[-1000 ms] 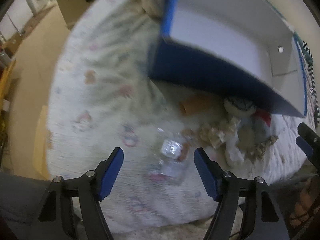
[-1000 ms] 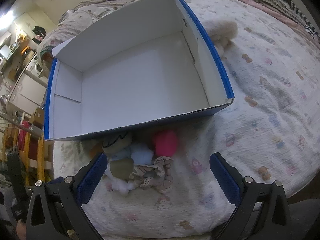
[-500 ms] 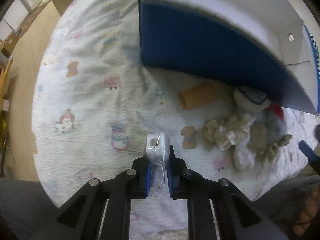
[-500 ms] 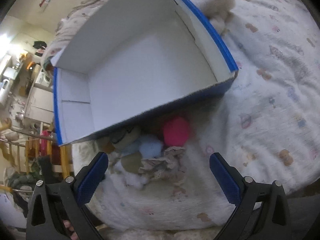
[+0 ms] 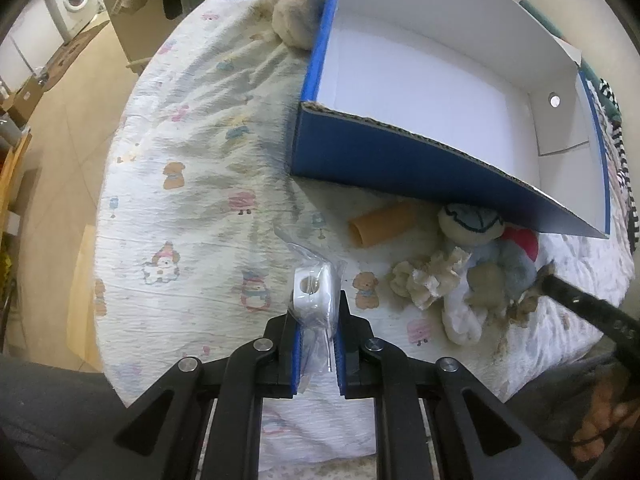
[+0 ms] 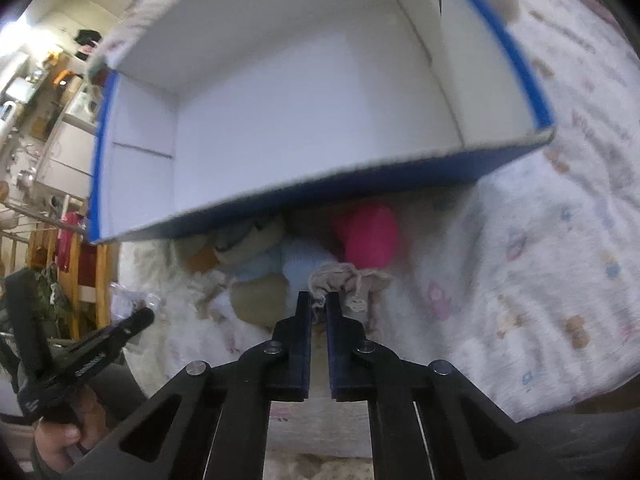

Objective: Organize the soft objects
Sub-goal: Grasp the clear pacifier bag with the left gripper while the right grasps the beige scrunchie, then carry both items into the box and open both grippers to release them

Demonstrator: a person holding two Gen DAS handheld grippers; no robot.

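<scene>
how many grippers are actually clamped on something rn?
2. The left gripper is shut on a white item in a clear plastic bag over the bedsheet. The right gripper is shut on the beige frilly cloth at the toy pile's near edge.

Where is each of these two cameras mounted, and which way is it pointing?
Left wrist: sits on the left gripper, looking along its fingers, shut on a bagged white item; box beyond; the right gripper's tip enters.
Right wrist: sits on the right gripper, pinching a beige cloth; the left gripper and hand show.
Shared: box, toy pile, bedsheet.
</scene>
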